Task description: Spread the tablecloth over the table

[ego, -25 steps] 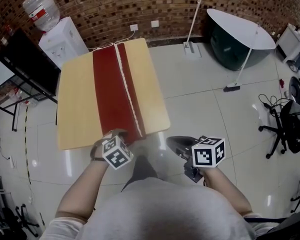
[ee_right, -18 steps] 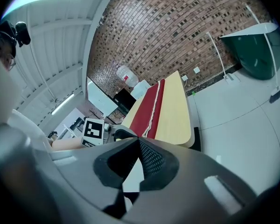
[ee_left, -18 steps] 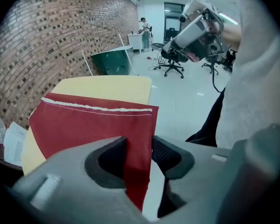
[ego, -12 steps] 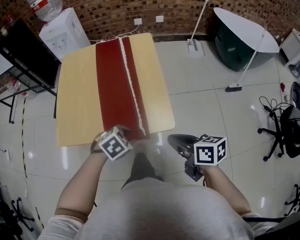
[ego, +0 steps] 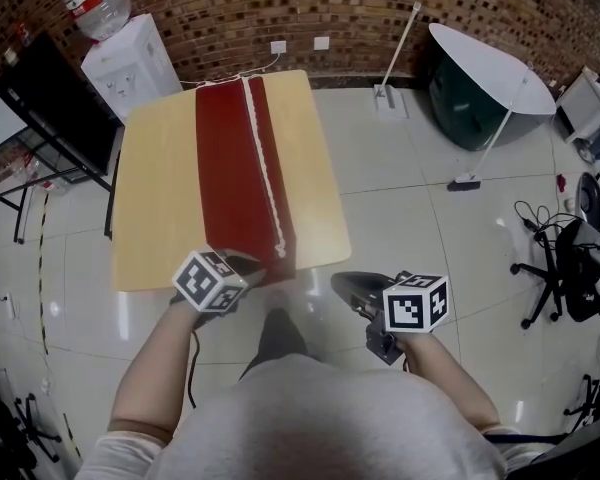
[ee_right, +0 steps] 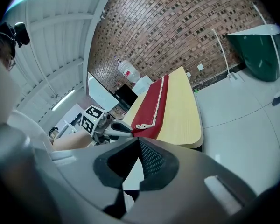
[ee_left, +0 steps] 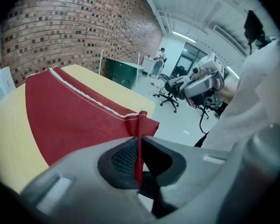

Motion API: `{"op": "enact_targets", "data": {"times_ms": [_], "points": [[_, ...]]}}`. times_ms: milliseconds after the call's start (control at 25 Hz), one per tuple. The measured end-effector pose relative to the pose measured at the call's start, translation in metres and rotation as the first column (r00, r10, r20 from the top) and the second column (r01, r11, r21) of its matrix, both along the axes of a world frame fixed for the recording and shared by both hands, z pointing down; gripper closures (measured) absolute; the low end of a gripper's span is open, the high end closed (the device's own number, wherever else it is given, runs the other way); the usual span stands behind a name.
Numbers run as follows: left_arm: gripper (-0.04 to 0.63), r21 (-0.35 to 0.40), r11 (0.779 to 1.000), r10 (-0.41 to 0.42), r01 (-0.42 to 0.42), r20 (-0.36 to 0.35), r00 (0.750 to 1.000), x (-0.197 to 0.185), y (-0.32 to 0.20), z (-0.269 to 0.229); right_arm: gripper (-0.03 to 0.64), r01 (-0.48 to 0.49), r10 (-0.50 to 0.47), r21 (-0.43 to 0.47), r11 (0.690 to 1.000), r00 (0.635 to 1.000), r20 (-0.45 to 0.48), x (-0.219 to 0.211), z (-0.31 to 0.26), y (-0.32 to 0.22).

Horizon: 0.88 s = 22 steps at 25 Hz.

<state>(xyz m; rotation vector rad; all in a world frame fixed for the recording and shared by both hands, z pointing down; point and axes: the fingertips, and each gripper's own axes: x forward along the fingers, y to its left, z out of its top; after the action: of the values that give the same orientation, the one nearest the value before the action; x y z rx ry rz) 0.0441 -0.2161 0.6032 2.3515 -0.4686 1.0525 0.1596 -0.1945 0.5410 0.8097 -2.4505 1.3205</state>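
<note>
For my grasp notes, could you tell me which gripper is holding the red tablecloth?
The left gripper, whose jaws have just closed onto the near edge of the red tablecloth; the right gripper hangs shut and empty beside the table.

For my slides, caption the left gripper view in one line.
Left gripper, jaws just closed on the corner of the folded red tablecloth lying on the wooden table.

This is an office or lab workroom. A bare brick wall [ego: 310, 3] stands over a glossy tiled floor [ego: 400, 178], with a bottled water dispenser [ego: 125, 63] against it, wheeled office chairs [ego: 568, 260] and loose cables [ego: 532, 213] to one side, and strip lights [ee_left: 184, 35] on the ceiling [ee_left: 200, 6].
</note>
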Motion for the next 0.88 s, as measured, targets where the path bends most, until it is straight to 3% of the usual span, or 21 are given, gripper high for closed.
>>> {"op": "enact_targets", "data": {"times_ms": [280, 560, 800, 880], "points": [[0.572, 0.017, 0.99, -0.136, 0.14, -0.148, 0.98, -0.009, -0.006, -0.033, 0.618, 0.03, -0.029, 0.028, 0.999, 0.999, -0.022, -0.009, -0.005, 0.001], [0.574, -0.048, 0.951, -0.305, 0.304, -0.291, 0.907, -0.023, -0.017, -0.057, 0.618, 0.16, -0.14, 0.143, 0.977, 0.981, -0.137, -0.039, -0.011, -0.003], [0.574, -0.031, 0.926, -0.363, 0.377, -0.35, 0.863, -0.039, -0.022, -0.084, 0.618, 0.204, -0.187, 0.164, 0.965, 0.976, -0.113, -0.066, -0.023, 0.001], [0.574, -0.052, 0.916, -0.385, 0.397, -0.39, 0.837, -0.048, -0.022, -0.092, 0.618, 0.199, -0.185, 0.154, 0.968, 0.977, -0.104, -0.072, -0.022, 0.004]]}}
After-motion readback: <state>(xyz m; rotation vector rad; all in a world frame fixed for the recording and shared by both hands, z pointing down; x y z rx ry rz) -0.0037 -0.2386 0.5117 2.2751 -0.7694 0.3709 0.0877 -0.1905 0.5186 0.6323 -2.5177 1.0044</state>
